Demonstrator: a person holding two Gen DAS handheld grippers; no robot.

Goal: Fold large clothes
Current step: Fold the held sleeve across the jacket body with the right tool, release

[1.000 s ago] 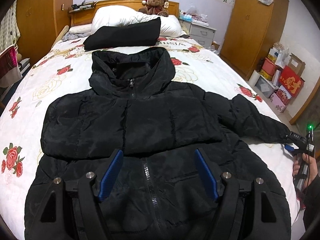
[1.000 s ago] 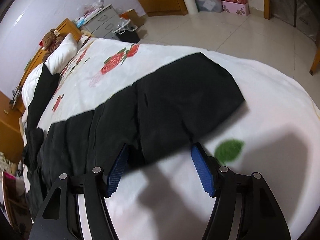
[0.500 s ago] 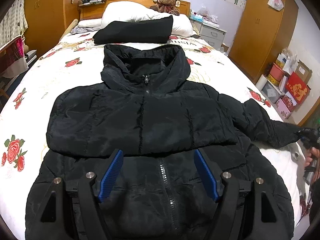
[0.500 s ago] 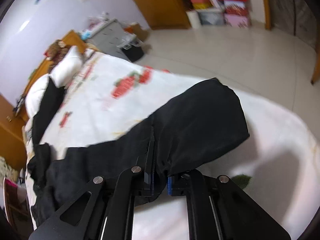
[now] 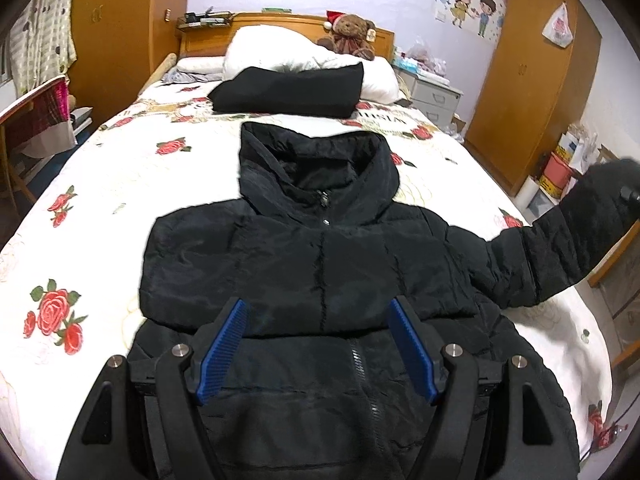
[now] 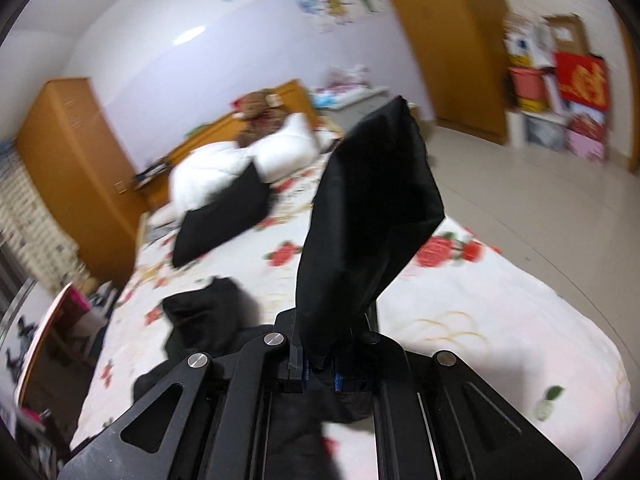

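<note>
- Jacket (image 5: 320, 264): black hooded puffer, we see it front-up on the rose-print bedspread (image 5: 120, 184), zip closed, hood (image 5: 316, 160) pointing toward the headboard (image 5: 280, 24).
- One sleeve already lies folded across the chest, making a flat band above the hem.
- Left gripper (image 5: 320, 344): blue pads (image 5: 222, 352) spread wide, holding nothing; we have it above the lower front of the jacket, zipper running between the fingers.
- Right gripper (image 6: 320, 364): clamped tight on the other sleeve (image 6: 368, 216) near its cuff; cuff end stands up past the fingers, off the bed.
- From left cam, that sleeve (image 5: 560, 248) rises from the shoulder up toward frame edge, clear of the bedspread.
- Right cam pic is blurred; bg detail soft.
- Folded black garment (image 5: 288, 90) sits near the pillows (image 5: 280, 48), well apart from the jacket.
- Teddy bear (image 5: 352, 34) w/ Santa hat against the headboard; wooden wardrobe (image 5: 528, 80) to one side.
</note>
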